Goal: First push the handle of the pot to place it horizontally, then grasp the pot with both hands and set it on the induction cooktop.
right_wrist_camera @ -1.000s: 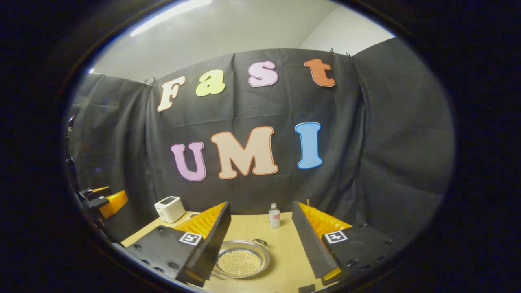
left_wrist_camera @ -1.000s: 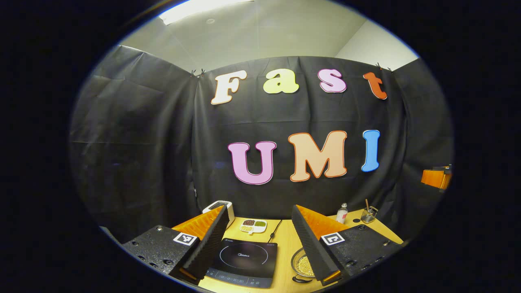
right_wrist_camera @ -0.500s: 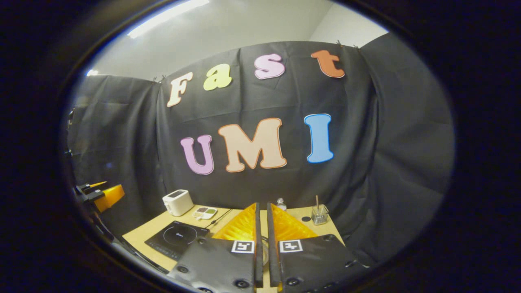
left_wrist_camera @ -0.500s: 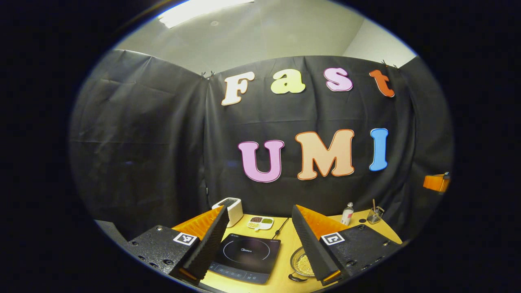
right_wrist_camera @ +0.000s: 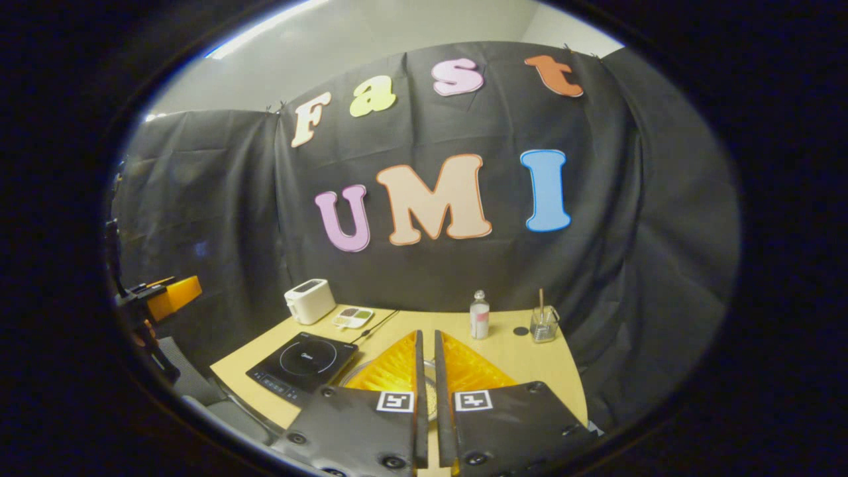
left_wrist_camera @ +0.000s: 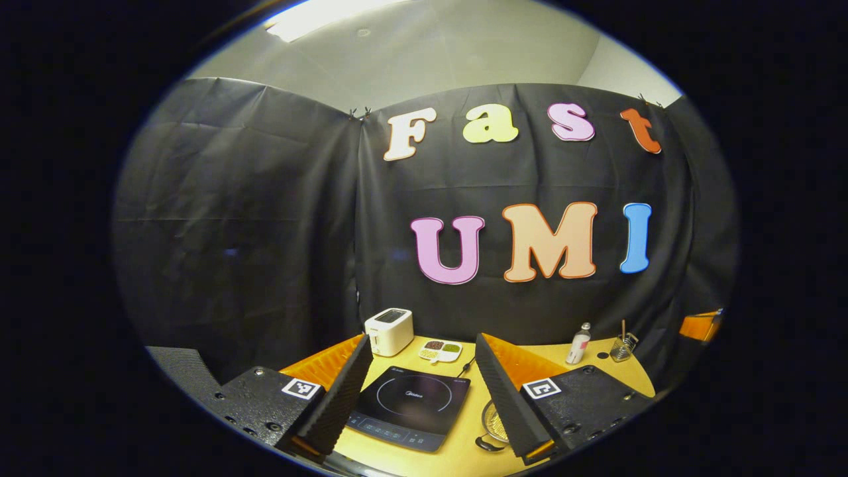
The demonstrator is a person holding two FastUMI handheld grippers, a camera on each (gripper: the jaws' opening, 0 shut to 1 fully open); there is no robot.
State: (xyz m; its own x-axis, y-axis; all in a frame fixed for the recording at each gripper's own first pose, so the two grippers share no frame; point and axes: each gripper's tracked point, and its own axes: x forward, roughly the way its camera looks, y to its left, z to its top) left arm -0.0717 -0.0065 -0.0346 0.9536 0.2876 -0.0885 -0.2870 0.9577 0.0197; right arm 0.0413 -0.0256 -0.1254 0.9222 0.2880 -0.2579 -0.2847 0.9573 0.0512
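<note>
Beside induction cooktop point(left_wrist_camera: 410, 409), pot point(left_wrist_camera: 495, 424), untouched.

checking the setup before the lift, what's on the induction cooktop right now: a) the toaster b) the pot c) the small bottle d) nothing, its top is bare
d: in the left gripper view the induction cooktop has a bare glass top, while the pot sits on the table to its right, partly behind a finger of the left gripper.
</note>
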